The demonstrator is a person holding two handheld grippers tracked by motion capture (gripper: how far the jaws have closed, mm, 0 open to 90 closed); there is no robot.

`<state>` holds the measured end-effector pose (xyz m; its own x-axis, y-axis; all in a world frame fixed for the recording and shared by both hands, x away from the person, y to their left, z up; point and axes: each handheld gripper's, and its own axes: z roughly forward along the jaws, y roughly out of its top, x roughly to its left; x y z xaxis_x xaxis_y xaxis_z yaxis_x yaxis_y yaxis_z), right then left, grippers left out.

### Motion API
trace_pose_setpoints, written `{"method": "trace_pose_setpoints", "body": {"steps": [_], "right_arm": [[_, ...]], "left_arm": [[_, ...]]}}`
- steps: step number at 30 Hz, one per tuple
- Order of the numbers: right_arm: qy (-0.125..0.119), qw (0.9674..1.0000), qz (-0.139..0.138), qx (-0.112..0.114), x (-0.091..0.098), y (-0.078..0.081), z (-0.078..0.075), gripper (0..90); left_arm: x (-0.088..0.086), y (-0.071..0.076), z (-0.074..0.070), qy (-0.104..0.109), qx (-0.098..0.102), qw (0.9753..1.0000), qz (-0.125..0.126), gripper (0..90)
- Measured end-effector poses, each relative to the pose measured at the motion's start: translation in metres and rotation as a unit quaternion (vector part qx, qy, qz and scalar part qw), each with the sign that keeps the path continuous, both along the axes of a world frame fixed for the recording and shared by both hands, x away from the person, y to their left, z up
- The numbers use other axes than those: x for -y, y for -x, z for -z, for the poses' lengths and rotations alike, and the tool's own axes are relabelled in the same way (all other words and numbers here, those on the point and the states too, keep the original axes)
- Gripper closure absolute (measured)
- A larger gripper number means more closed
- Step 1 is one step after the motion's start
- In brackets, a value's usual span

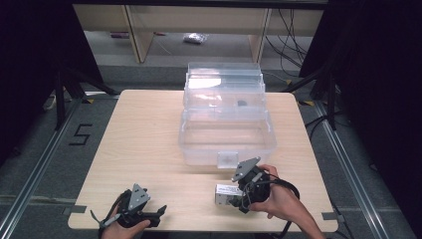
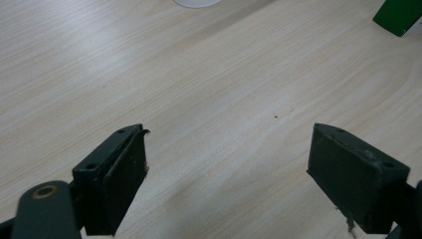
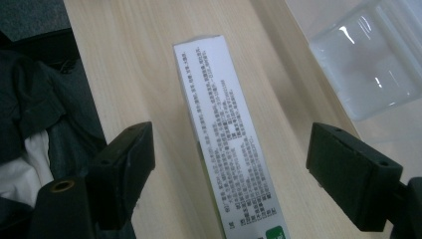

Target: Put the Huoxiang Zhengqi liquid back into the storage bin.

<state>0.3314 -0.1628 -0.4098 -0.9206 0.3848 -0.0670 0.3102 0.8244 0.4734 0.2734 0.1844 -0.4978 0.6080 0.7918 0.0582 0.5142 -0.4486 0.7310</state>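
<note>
A narrow white box [image 3: 226,139] printed with small text and a green end lies on the wooden table [image 1: 144,144]. In the high view the box [image 1: 226,193] rests near the front edge. My right gripper [image 3: 231,159] is open, its jaws spread wide on either side of the box without touching it. In the high view the right gripper [image 1: 244,191] sits over the box. My left gripper [image 2: 229,164] is open above bare wood, and in the high view the left gripper [image 1: 149,215] rests at the front left edge. A green corner of the box [image 2: 400,15] appears at the top right of the left gripper view.
A clear plastic storage bin [image 1: 226,134] with its lid swung back stands at the table's middle back, just beyond the box. Its corner [image 3: 373,64] appears at upper right in the right gripper view. The table edge and a person's dark clothing [image 3: 35,109] lie to the left there.
</note>
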Motion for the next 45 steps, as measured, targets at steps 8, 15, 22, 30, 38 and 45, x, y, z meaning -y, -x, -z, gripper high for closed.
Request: {"method": "trace_pose_setpoints", "body": {"steps": [8,15,22,30,38,45], "right_arm": [[0.027,0.9995,-0.008,-0.010,-0.007,-0.004,0.005,21.2],[0.055,0.9981,-0.013,-0.025,-0.009,-0.013,0.013,23.5],[0.071,0.9967,-0.018,-0.035,-0.010,-0.016,0.018,27.5],[0.087,0.9945,-0.032,-0.048,-0.011,-0.018,0.025,32.1],[0.104,0.9925,-0.011,-0.063,-0.013,-0.016,0.027,37.4],[0.102,0.9926,-0.033,-0.056,-0.012,-0.020,0.031,40.1]], "left_arm": [[0.003,0.000,0.002,0.020,0.005,0.9997,-0.011,14.9],[0.000,0.000,-0.001,-0.001,0.000,1.0000,0.001,15.0],[-0.001,0.000,-0.001,-0.003,0.001,1.0000,0.001,14.9],[0.000,0.000,-0.001,-0.002,0.001,1.0000,0.000,15.0],[-0.001,0.000,-0.001,-0.001,0.001,1.0000,0.000,14.9],[-0.001,0.000,-0.001,-0.004,0.001,1.0000,0.002,15.0]]}}
